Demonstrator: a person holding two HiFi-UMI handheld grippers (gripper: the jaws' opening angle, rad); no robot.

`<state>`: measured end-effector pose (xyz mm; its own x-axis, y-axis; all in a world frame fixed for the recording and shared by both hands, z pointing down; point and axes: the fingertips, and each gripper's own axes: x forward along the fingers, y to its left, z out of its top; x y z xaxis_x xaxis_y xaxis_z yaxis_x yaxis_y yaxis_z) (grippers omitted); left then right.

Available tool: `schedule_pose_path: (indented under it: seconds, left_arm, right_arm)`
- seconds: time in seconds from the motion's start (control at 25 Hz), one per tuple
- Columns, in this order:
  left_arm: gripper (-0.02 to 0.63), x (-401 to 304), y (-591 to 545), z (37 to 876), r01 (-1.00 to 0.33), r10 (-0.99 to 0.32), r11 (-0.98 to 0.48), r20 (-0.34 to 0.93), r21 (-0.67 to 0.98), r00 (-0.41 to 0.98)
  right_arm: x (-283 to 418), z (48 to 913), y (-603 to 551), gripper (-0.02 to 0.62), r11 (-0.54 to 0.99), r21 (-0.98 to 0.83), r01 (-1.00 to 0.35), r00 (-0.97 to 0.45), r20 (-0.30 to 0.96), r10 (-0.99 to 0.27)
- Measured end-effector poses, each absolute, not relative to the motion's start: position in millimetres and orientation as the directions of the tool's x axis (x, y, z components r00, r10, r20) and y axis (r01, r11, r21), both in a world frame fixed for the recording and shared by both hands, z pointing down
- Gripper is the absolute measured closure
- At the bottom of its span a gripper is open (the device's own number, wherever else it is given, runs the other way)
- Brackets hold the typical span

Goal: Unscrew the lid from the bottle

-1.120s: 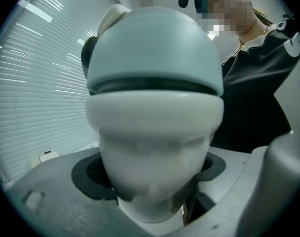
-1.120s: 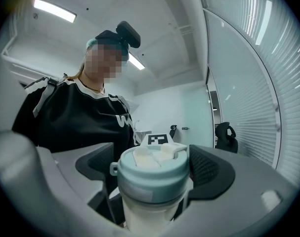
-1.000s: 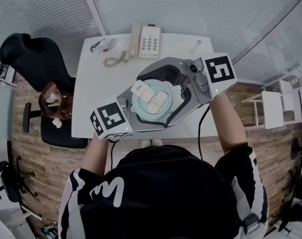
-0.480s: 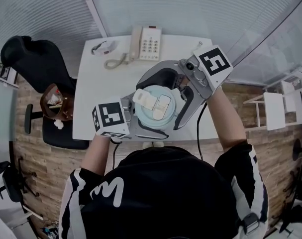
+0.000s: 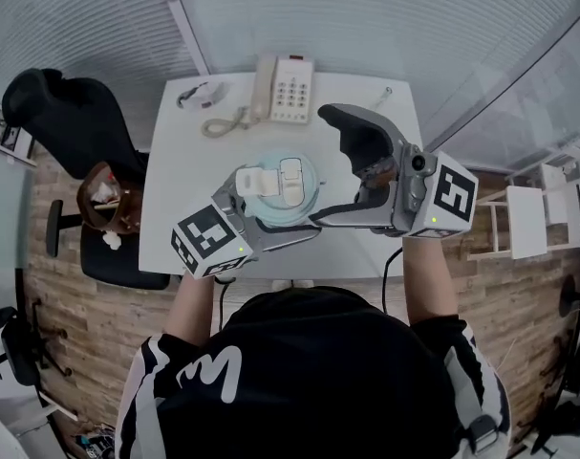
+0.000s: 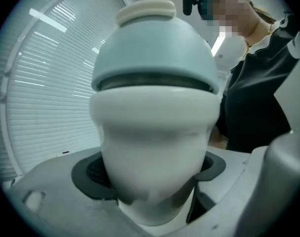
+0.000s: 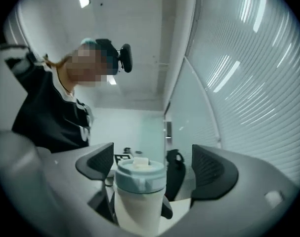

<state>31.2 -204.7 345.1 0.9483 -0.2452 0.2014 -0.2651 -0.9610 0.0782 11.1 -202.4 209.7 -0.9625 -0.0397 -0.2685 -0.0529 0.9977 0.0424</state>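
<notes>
Holding the white plastic bottle [image 6: 154, 147] by its body: left tongs [image 6: 152, 181] are clenched on it below the shoulder. That anchors the bottle so it can't spin when torque goes into the top. The bottle sits upright at centre, over the near half of the white worktop [image 5: 175, 161]. It looks lifted clear of the worktop, but I can't confirm that.

The pale blue domed screw lid [image 5: 275, 187] with a cream flip tab is still seated. The left gripper view shows only a thin dark seam between lid and body.

Right tongs [image 5: 324, 168] are released, jaws wide apart, at 3 o'clock of the lid and just beside it with no contact. The right gripper view has the lid lined up in the gap between the two dark pads, but beyond them. My read is that they are set to take a bite on the lid for a turn, so the unscrewing isn't finished.

Surface: the worktop is smooth and mostly bare. A cream desk telephone [image 5: 291, 88] with a coiled cord sits at 12 o'clock, well apart from the work.

Room: a black office chair [image 5: 65, 113] stands at 10 o'clock on the wood-plank floor [image 5: 70, 323]. Ribbed glass walls run behind the worktop.
</notes>
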Motion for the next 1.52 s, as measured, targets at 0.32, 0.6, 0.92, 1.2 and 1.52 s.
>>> schedule_pose_path:
  seconds: [0.32,0.6,0.92,1.2,1.52]
  left_arm:
    - [0.158,16,-237,343,-0.518,-0.501,-0.854,0.203,0.041,0.841]
    - [0.158,25,-231,347,-0.533,-0.515,-0.846,0.233,0.020,0.825]
    - [0.158,35,-196,350,-0.274,-0.258,-0.961,0.275,0.024,0.926]
    - [0.160,44,-168,350,-0.083,-0.072,-0.996,0.268,0.029,0.961]
    - [0.160,49,-151,353,0.070,0.081,-0.996,0.270,0.051,0.959]
  right_arm:
    - [-29,235,-206,0.121,0.906,0.026,-0.423,-0.896,-0.164,-0.413]
    - [-42,244,-202,0.150,0.917,0.049,-0.396,-0.916,-0.095,-0.390]
    - [-33,248,-177,0.147,0.999,0.044,-0.021,-0.996,-0.089,-0.018]
    - [-31,244,-151,0.146,0.983,-0.001,0.184,-0.980,-0.076,0.184]
    - [-24,250,-140,0.146,0.938,-0.023,0.345,-0.938,-0.056,0.343]
